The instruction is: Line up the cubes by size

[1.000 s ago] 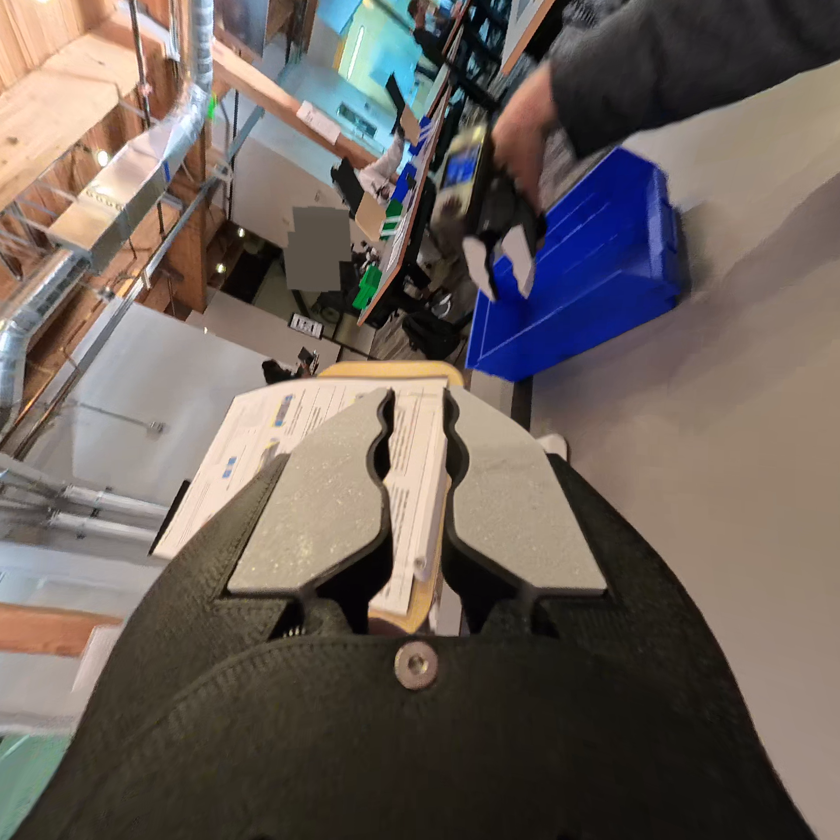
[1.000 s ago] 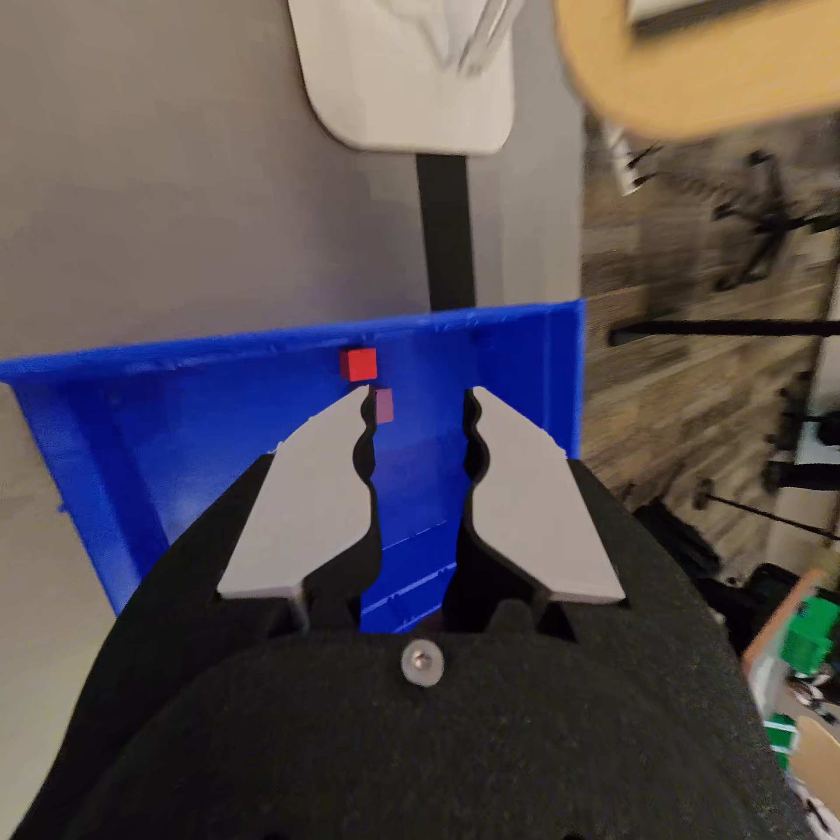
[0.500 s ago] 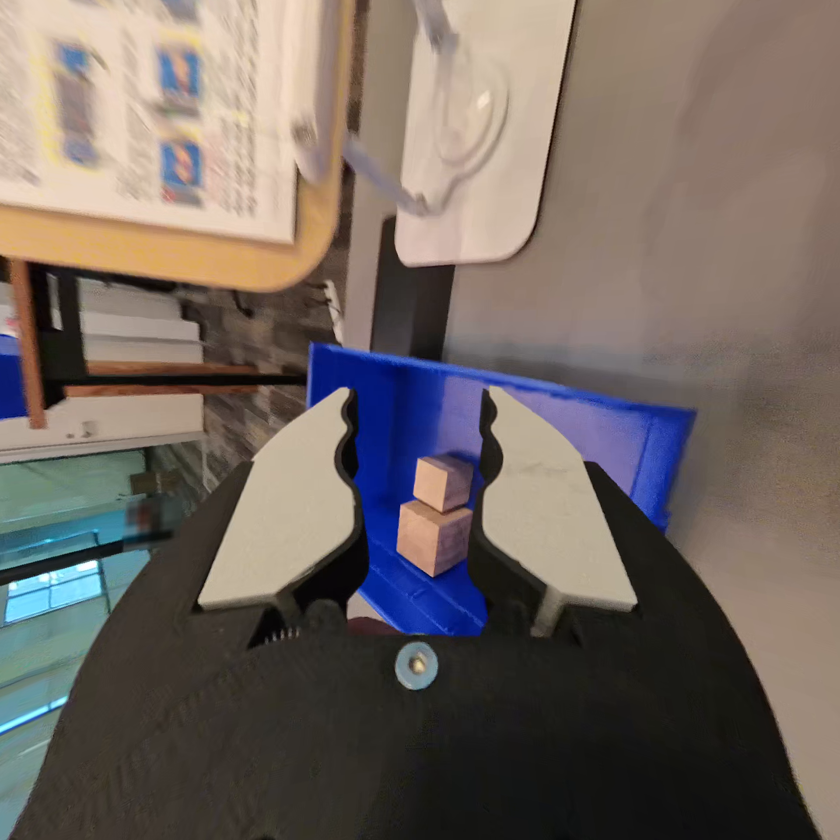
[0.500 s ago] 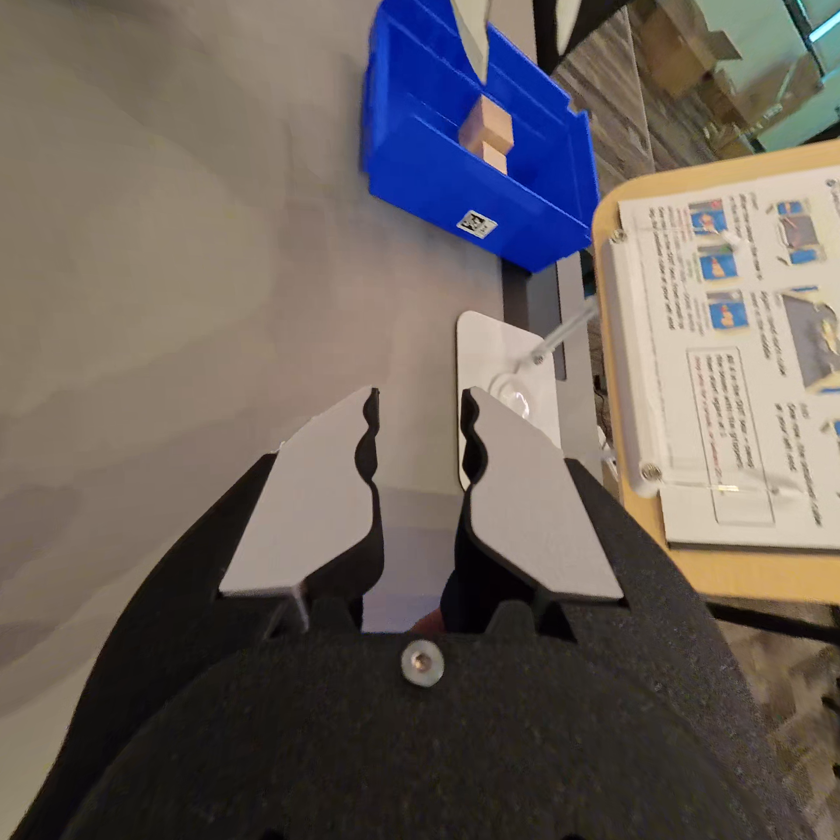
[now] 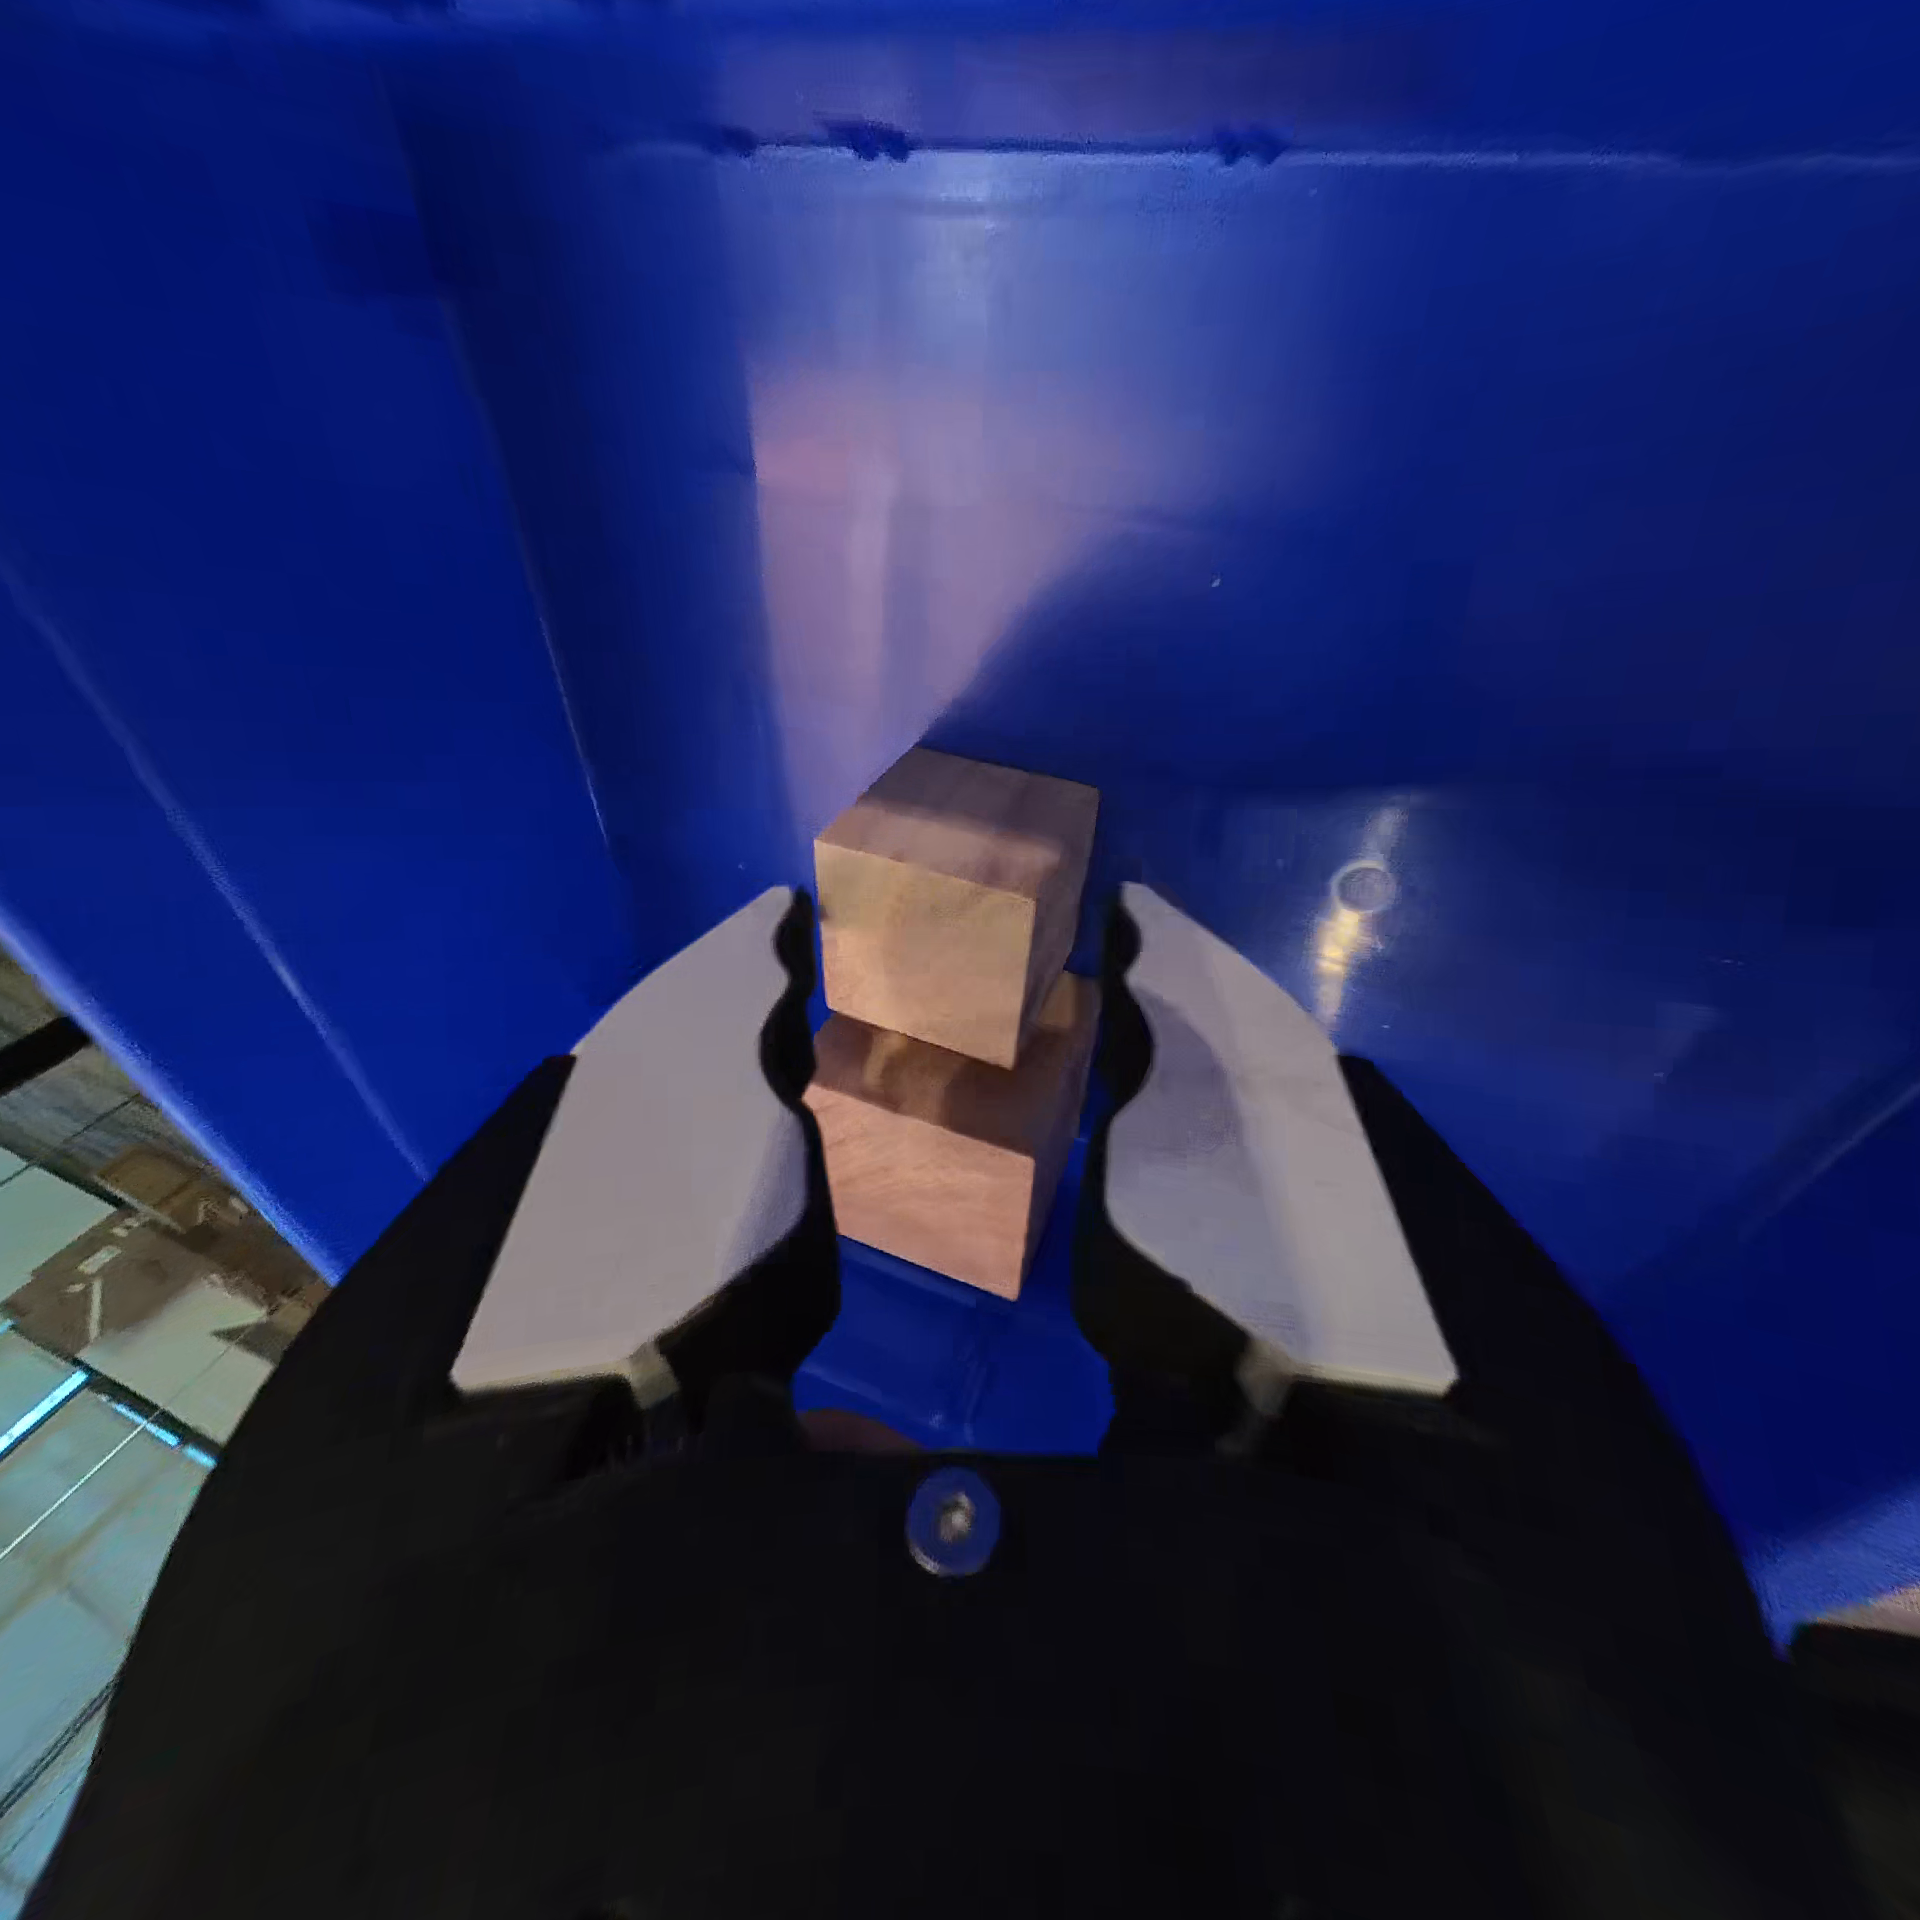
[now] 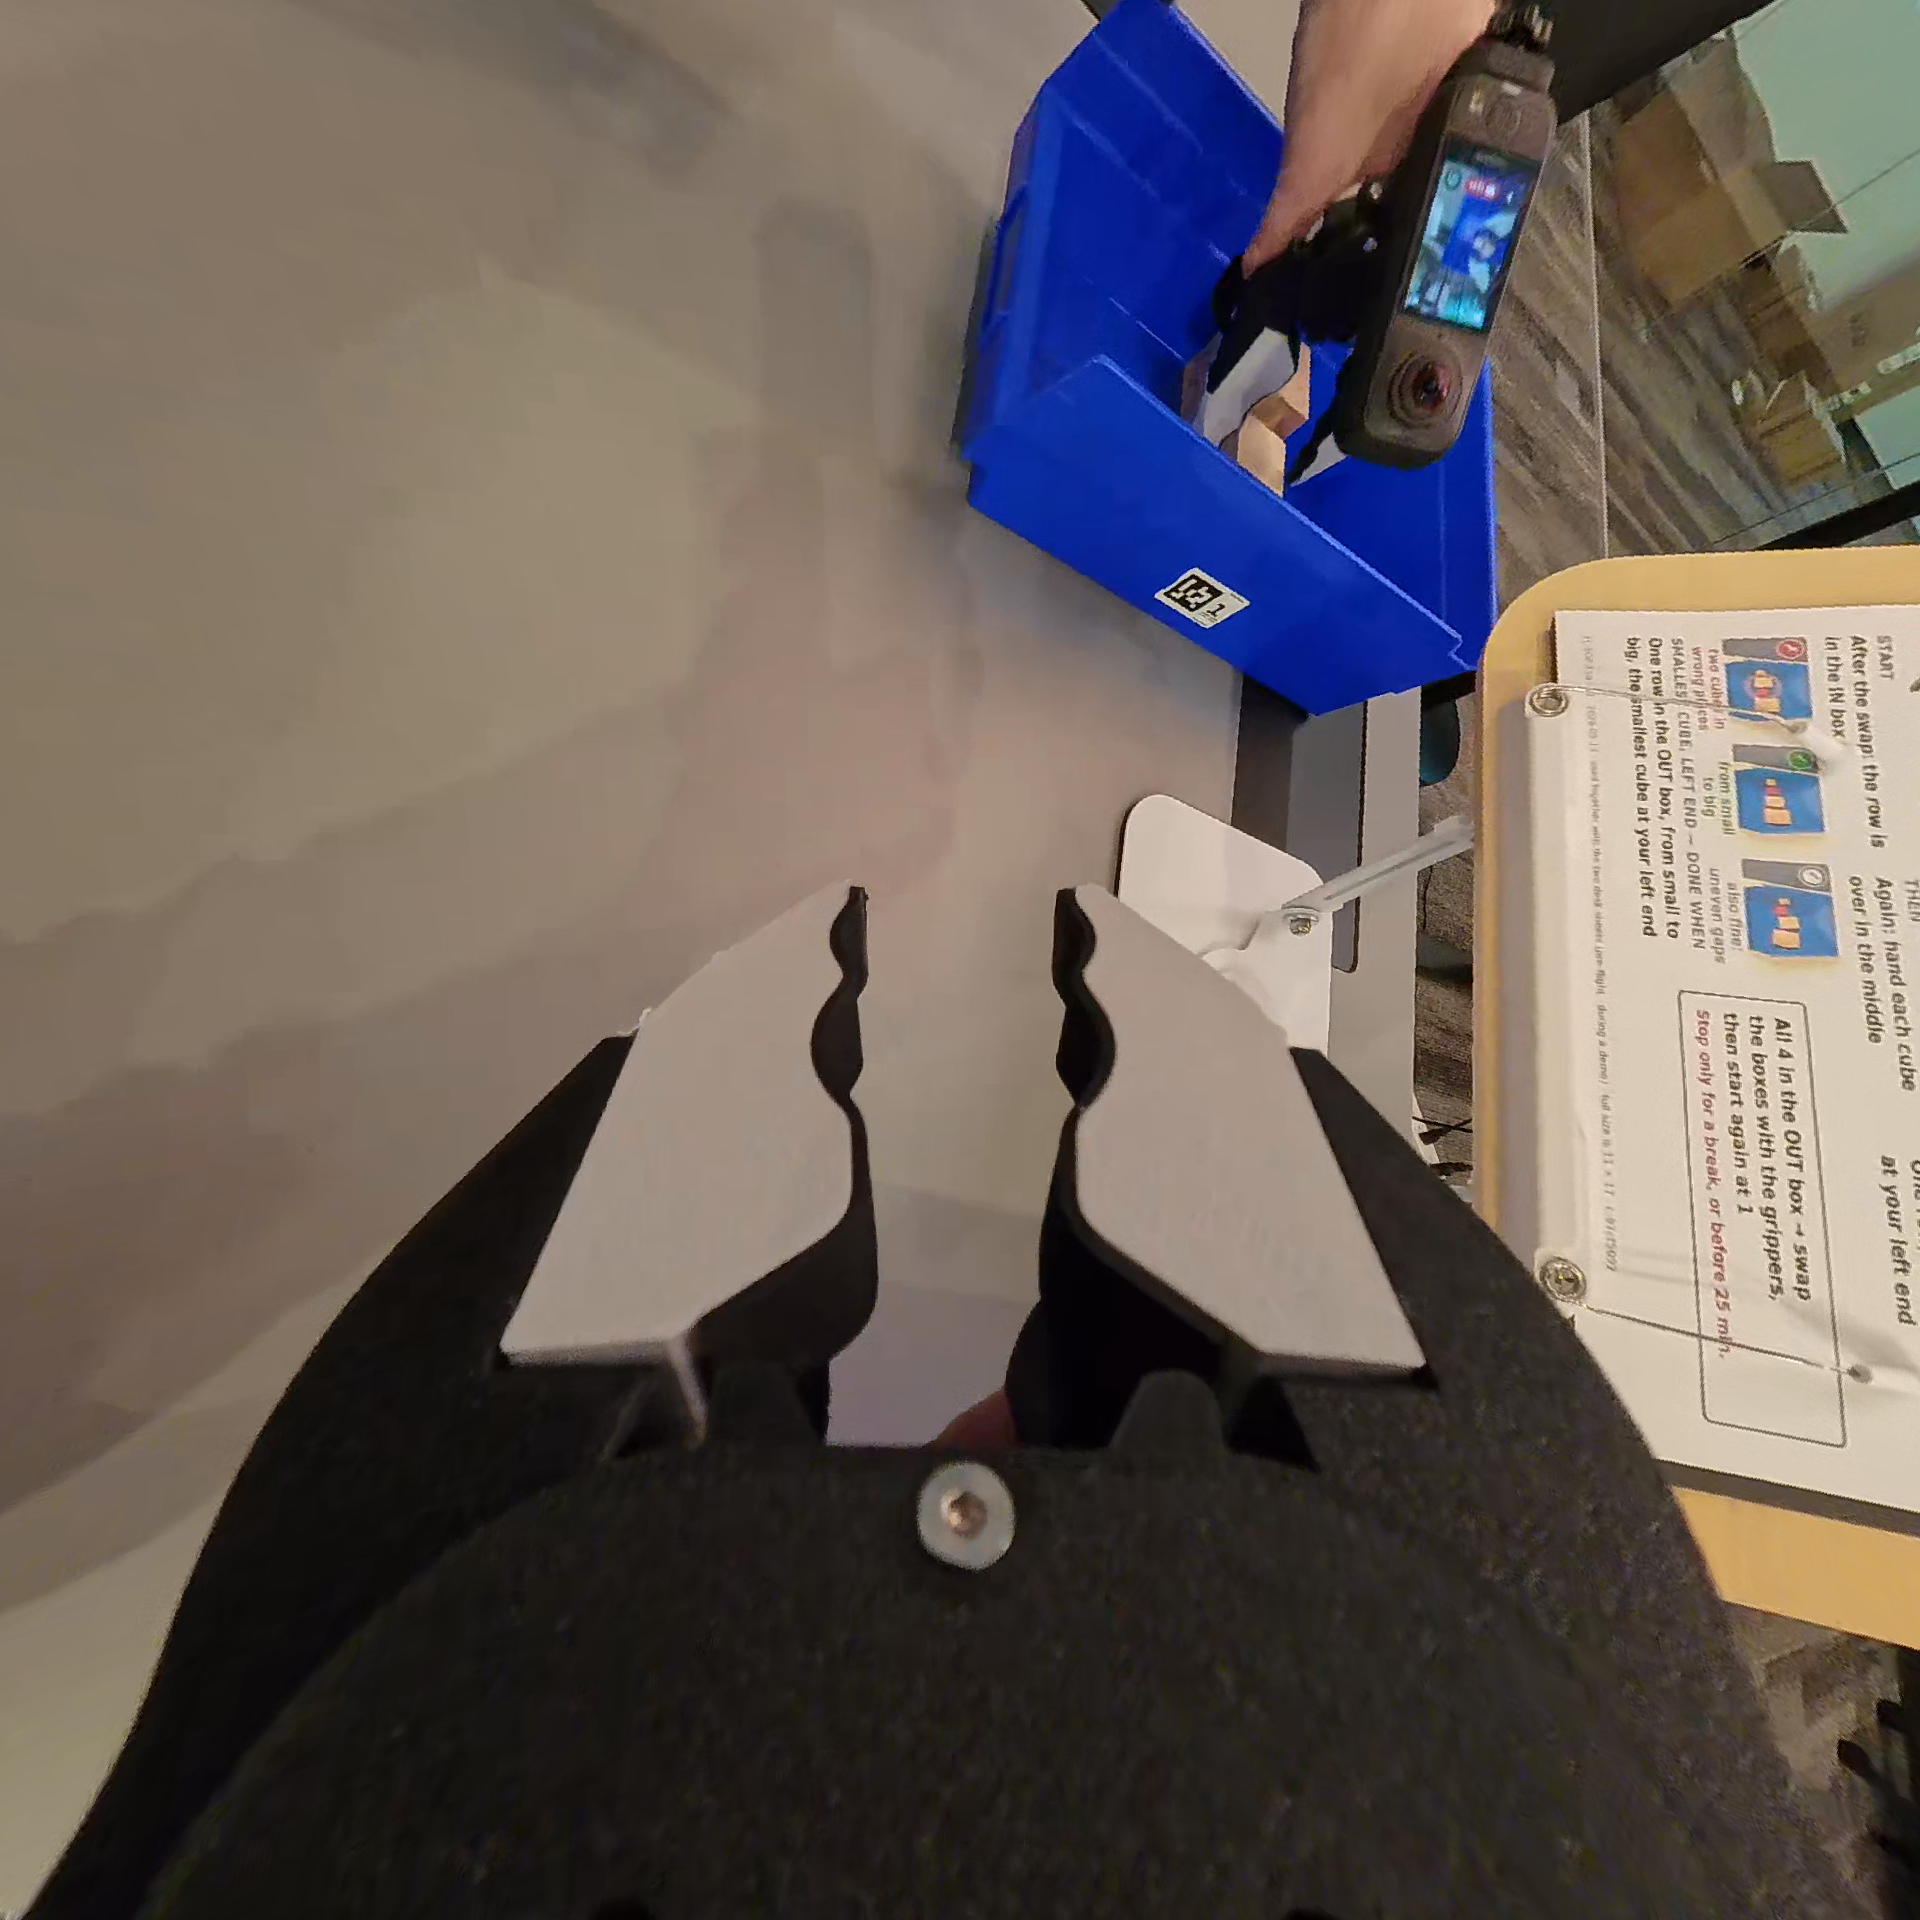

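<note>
Two cubes (image 5: 951, 1023) in bin (image 5: 1351, 416), seemingly touching, between left claw (image 5: 956, 920) fingers; right claw (image 6: 956, 914) over table (image 6: 416, 520)

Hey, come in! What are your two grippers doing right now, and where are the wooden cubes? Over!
Left gripper open inside blue bin, straddling two wooden cubes, not clamped. Right gripper open, empty, over grey table. Nothing blocking.

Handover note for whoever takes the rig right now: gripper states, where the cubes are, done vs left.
Left gripper: open, inside the blue bin, fingers straddling two wooden cubes; a gap shows at the right finger, so nothing is gripped.
Right gripper: open and empty, over the grey table, away from the bin.
Cubes: far cube and near cube sit touching, one behind the other, on the bin floor. No other cubes in view.
Done: approach only.
Left: grip a cube, then line them up by size.
</note>
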A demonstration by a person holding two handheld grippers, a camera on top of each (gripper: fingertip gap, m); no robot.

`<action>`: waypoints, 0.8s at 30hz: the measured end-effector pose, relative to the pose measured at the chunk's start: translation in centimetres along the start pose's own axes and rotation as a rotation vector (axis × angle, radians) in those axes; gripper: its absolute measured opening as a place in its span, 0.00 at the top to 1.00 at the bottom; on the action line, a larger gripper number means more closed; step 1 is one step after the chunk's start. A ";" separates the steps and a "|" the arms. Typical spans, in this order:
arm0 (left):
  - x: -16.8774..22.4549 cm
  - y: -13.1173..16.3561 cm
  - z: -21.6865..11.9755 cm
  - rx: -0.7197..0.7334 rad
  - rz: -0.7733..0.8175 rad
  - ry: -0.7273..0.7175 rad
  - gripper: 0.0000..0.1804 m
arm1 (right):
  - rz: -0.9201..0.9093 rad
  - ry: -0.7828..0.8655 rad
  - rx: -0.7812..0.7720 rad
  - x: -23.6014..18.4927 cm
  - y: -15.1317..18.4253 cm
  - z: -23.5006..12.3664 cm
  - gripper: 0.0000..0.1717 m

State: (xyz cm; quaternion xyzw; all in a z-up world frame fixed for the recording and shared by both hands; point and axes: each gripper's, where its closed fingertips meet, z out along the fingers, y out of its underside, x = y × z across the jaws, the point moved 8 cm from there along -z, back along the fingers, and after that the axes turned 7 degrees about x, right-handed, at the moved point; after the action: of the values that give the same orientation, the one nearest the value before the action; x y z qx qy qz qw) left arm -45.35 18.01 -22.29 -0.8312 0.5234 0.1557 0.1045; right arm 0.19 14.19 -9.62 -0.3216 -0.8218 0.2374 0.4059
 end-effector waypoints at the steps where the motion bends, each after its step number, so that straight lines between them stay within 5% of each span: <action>1: -0.1 0.1 0.3 -0.017 0.000 -0.002 0.74 | -0.001 -0.001 0.000 0.0 0.0 0.0 0.80; 12: -0.2 0.6 -0.5 0.053 -0.059 -0.024 0.74 | -0.014 0.027 0.030 0.1 -0.3 -0.6 0.80; 18: 0.5 -0.6 -9.6 0.410 -0.179 -0.307 0.74 | -0.053 0.151 0.132 1.1 -1.8 -0.7 0.79; 24: 5.6 -8.4 -19.6 0.845 -0.045 -0.501 0.74 | -0.073 0.349 0.293 2.5 -4.0 -1.0 0.77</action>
State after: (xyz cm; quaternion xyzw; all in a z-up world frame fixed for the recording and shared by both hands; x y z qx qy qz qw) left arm -32.61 10.35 -6.01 -0.6643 0.4814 0.1225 0.5586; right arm -1.48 13.40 -5.20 -0.2657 -0.7070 0.2800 0.5925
